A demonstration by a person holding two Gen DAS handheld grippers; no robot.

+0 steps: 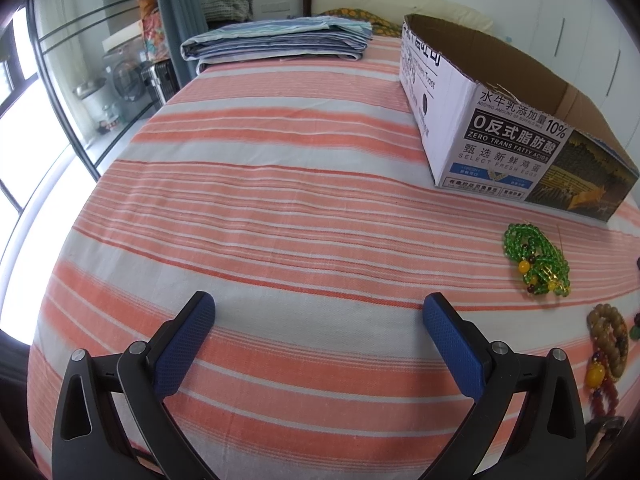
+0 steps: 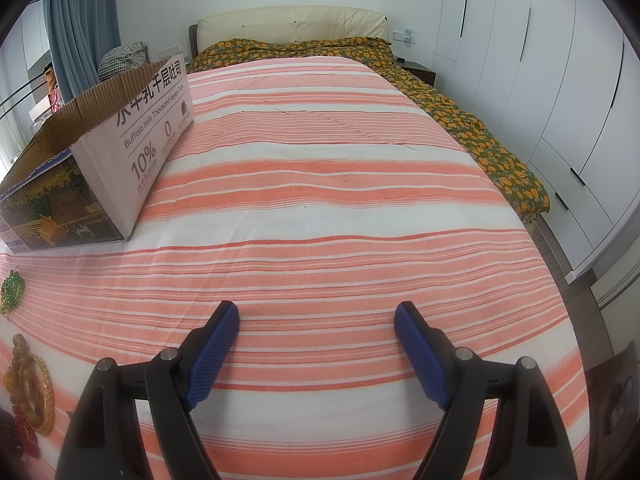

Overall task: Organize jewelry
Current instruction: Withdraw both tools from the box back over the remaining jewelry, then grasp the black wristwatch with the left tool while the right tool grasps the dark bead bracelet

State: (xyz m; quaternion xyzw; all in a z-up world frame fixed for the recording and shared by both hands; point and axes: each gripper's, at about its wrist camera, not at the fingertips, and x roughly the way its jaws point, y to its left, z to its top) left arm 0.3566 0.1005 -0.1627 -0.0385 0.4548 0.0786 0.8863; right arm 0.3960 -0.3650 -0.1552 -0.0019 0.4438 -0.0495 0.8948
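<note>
Both claws apart, empty, hovering over the striped bed — nothing picked yet.

Left claw (image 1: 319, 306) and right claw (image 2: 317, 316) hold nothing; the beads lie between the two, near the open box (image 1: 516, 136). Likely first grab: green beads (image 1: 534, 262), a loose coiled heap with yellow and dark accents, just in front of the box. Come down over the thickest bunch, not a single strand — it'll slip. Amber beads (image 1: 608, 332) and a gold bangle (image 2: 42, 392) sit nearer.
</note>
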